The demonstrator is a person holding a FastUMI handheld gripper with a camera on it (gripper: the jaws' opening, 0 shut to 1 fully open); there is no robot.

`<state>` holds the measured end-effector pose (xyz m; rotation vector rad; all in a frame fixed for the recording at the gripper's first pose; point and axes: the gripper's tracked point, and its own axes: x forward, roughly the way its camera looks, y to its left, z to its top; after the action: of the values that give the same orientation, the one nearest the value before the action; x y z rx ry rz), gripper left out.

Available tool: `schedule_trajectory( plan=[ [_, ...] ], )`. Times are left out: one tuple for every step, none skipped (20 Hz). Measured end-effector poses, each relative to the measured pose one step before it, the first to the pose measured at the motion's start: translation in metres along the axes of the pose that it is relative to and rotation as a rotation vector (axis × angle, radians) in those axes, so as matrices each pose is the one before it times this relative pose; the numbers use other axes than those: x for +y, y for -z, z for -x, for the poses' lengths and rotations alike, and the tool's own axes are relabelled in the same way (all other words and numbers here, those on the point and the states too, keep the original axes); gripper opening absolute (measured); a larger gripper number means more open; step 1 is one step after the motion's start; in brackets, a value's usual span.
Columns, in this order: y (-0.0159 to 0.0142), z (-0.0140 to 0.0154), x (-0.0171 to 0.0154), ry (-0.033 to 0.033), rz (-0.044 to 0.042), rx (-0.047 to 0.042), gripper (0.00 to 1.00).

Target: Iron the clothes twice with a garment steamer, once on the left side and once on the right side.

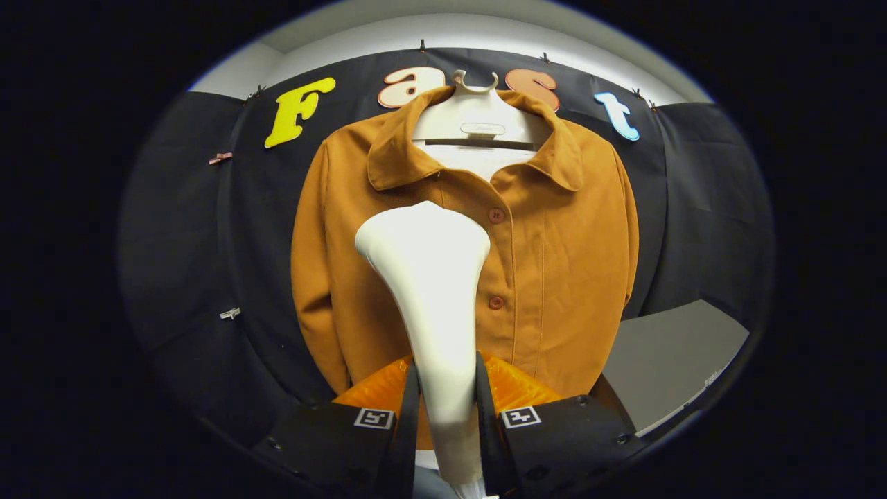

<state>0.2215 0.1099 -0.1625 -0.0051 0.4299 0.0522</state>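
Observation:
An orange-brown buttoned shirt [554, 263] hangs on a white hanger [476, 114] against the black booth wall, straight ahead of me. My gripper [447, 378] is shut on the handle of a white garment steamer [429, 277], one black finger [409, 409] on each side of it. The steamer's wide head points up and forward. It sits in front of the shirt's chest, on the left side of the button line. I cannot tell whether the head touches the cloth. The shirt's lower hem is hidden behind my fingers.
A grey table surface [665, 360] lies low to the right of the shirt. Black cloth [187, 263] covers the wall on both sides. Something orange and translucent [516, 388] shows just behind my fingers.

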Motion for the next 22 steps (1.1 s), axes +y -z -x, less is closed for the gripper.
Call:
schedule_trajectory(
  plan=[
    [0.00444,-0.00376,0.00118,0.00568,-0.00053,0.01318,0.41],
    [0.00498,-0.00455,0.00123,0.0048,0.00099,0.01444,0.41],
    [0.00447,-0.00409,0.00192,0.00381,0.00305,0.01356,0.41],
    [0.00478,-0.0045,0.00225,0.00422,0.00323,0.01575,0.41],
    [0.006,-0.0045,0.00049,0.00517,0.0048,0.01702,0.41],
    [0.00656,-0.00406,0.00053,0.00455,0.00314,0.01955,0.42],
    [0.00861,-0.00456,0.00088,0.00302,0.00167,0.02416,0.42],
    [0.00798,-0.00434,0.00048,0.00312,-0.00118,0.02565,0.42],
    [0.00753,-0.00377,0.00028,0.00322,-0.00248,0.02484,0.42],
    [0.00735,-0.00371,0.00102,0.00315,-0.00278,0.02354,0.42],
    [0.00723,-0.00273,0.00145,0.00399,-0.00168,0.0213,0.42],
    [0.00651,-0.00251,0.00127,0.0031,-0.00112,0.01914,0.42],
    [0.00686,-0.00219,0.00015,0.00083,-0.00264,0.01957,0.42],
    [0.00665,-0.0024,0.00074,0.00025,-0.00486,0.01834,0.42],
    [0.00872,-0.00329,-0.00084,0.00098,-0.00706,0.02122,0.42],
    [0.00788,-0.0036,-0.00121,0.00081,-0.00873,0.02241,0.42],
    [0.0091,-0.00258,-0.00052,0.00053,-0.00855,0.02396,0.42],
    [0.00985,-0.00364,-0.00104,0.00149,-0.00705,0.02727,0.42],
    [0.00883,-0.0031,-0.00151,0.00259,-0.00543,0.02511,0.42],
    [0.00792,-0.00269,-0.00084,0.00166,-0.00548,0.02206,0.42],
    [0.00612,-0.00295,-0.0013,0.00167,-0.00457,0.0182,0.42],
    [0.00637,-0.00225,-0.00137,0.00217,-0.00243,0.0176,0.42]
  ],
)
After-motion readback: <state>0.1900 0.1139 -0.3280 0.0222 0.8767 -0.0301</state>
